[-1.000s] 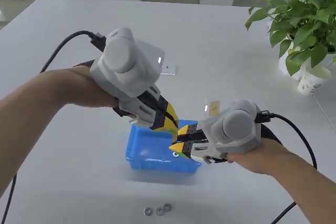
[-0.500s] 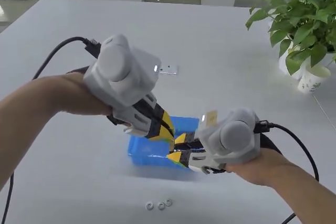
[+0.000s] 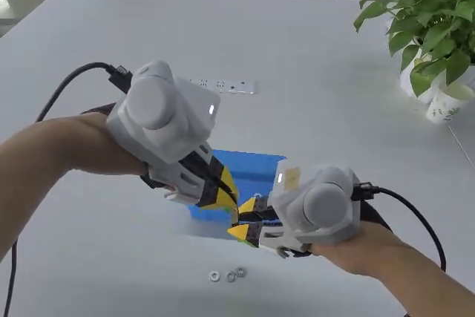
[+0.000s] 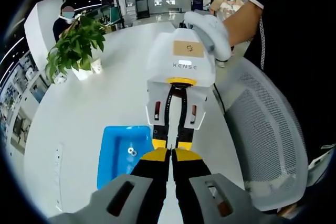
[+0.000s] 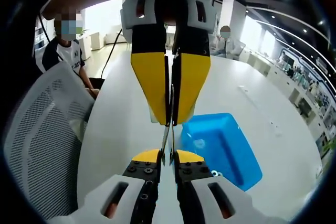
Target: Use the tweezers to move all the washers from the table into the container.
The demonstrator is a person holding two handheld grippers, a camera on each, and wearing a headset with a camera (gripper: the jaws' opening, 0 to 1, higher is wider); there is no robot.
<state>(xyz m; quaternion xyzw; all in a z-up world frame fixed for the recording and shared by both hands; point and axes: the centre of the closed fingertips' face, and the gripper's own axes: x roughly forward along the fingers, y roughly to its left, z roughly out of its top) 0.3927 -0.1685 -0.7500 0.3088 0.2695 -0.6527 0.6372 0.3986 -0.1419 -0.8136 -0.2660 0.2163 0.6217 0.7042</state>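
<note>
Head view: the left hand-held gripper [image 3: 225, 197] and right hand-held gripper [image 3: 239, 229] meet tip to tip at the container's [image 3: 249, 162] near edge. Three washers [image 3: 226, 276] lie nearer on the surface [image 3: 334, 94].
Left gripper view: one washer [image 4: 131, 152] lies in the container, left of the jaws.
Right gripper view: both pairs of jaws pinch the tweezers [image 5: 167, 129].

Bright, even ceiling light washed the white desk [image 3: 334, 72] (soft shadows only); both gripper views bowed strongly at their edges

L tool [image 3: 228, 200], R tool [image 3: 239, 226] — grey bodies, yellow-black jaws, black cables [image 3: 68, 85]

Left gripper [image 4: 171, 153], right gripper [image 5: 168, 157] closed, tip-to-tip
</note>
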